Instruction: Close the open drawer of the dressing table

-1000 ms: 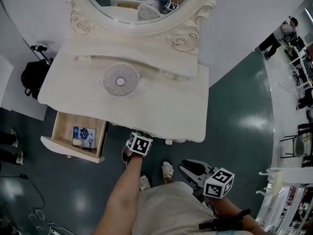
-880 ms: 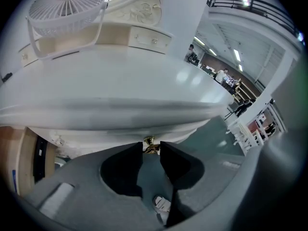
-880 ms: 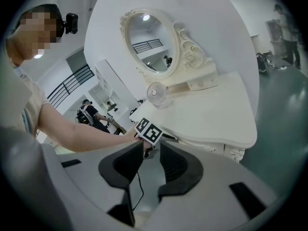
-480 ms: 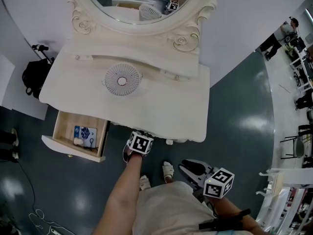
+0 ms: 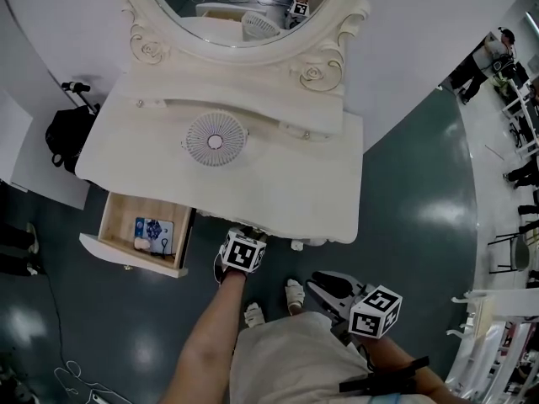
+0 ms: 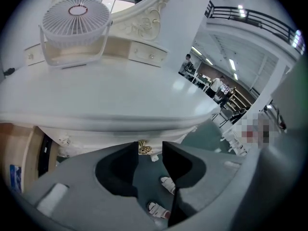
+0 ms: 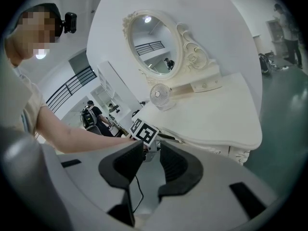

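The white dressing table (image 5: pixel 278 183) has its left drawer (image 5: pixel 118 213) pulled out, with a blue packet (image 5: pixel 154 232) inside. That drawer's wooden side (image 6: pixel 19 153) shows at the left edge of the left gripper view. My left gripper (image 5: pixel 242 244) is at the table's front edge, to the right of the open drawer. Its jaws are opening, with a small gold knob (image 6: pixel 143 148) of the middle front between the tips (image 6: pixel 150 148); the pads do not press it. My right gripper (image 5: pixel 320 286) hangs lower right near my body, open and empty (image 7: pixel 151 150).
A white fan (image 5: pixel 216 141) stands on the tabletop below the oval mirror (image 5: pixel 244 7). A black bag (image 5: pixel 72 133) sits on the floor at the left. My sandalled feet (image 5: pixel 293 293) are under the table front. Cables (image 5: pixel 67 369) lie on the floor lower left.
The head view has drifted a little, so the table sits slightly further right in the picture. Both grippers keep their places relative to the table. The drawer stays open.
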Available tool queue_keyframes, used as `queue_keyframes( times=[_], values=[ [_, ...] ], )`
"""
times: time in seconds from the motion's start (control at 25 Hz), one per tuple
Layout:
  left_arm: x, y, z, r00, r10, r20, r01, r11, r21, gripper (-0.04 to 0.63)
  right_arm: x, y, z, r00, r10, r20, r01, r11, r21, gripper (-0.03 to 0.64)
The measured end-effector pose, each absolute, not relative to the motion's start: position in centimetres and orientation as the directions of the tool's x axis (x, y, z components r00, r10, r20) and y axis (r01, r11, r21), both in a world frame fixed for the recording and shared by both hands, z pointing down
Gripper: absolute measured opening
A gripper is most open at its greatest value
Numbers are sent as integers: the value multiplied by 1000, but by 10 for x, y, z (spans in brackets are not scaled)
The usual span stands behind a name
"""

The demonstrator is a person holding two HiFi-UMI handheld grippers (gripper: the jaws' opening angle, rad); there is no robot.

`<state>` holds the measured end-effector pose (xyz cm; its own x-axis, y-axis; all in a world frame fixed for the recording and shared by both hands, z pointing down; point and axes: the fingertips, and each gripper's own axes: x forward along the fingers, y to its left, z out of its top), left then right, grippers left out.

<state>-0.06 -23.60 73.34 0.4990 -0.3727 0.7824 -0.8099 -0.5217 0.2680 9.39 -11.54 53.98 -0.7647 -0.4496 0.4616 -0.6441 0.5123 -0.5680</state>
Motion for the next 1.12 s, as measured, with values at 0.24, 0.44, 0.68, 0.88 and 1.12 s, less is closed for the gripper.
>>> queue_keyframes(
  times=[0.24, 0.44, 0.68, 0.88, 1.12],
  values=[
    [0, -227, 712, 504, -395, 768, -810, -526, 261, 147, 87, -114, 534, -770, -457, 445, -637, 522, -567, 115],
    [-5, -216, 696, 503, -412, 760, -816, -517, 260, 146, 85, -113, 530, -766, -471, 437, -642, 522, -562, 103],
    [-8, -202, 663, 525, -464, 713, -813, -521, 260, 113, 86, -106, 527, -757, -486, 437, -652, 512, -560, 77],
    [-7, -183, 634, 546, -499, 673, -813, -510, 281, 32, 81, -97, 524, -759, -488, 432, -650, 518, -556, 58],
    [-7, -158, 608, 556, -526, 644, -811, -515, 279, 11, 76, -84, 518, -764, -490, 419, -643, 528, -555, 52]
  ],
)
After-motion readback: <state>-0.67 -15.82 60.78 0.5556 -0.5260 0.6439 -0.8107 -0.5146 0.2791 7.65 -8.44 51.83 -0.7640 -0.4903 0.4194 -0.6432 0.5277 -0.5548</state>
